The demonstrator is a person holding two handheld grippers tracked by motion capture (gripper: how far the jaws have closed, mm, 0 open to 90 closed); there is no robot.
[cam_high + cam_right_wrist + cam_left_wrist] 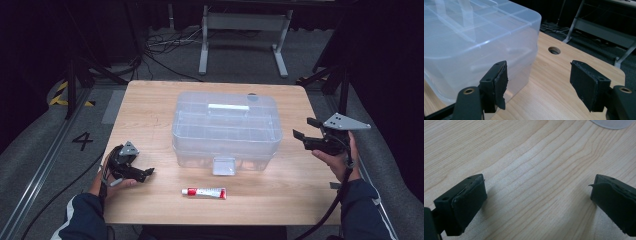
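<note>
A clear plastic box (225, 127) with a lid and a white handle stands in the middle of the wooden table (150, 100); its front latch hangs at the near side. A red and white tube (204, 192) lies on the table in front of it. My left gripper (145, 173) rests low at the table's left front, open, with bare wood (536, 182) between its jaws. My right gripper (306, 128) is held above the table's right edge, open and empty, pointing toward the box's right end (474, 42).
A round hole (554, 50) is in the table behind the box's right corner. A metal stand (245, 30) and cables lie on the floor beyond the table. A floor mark "4" (82, 141) is at the left.
</note>
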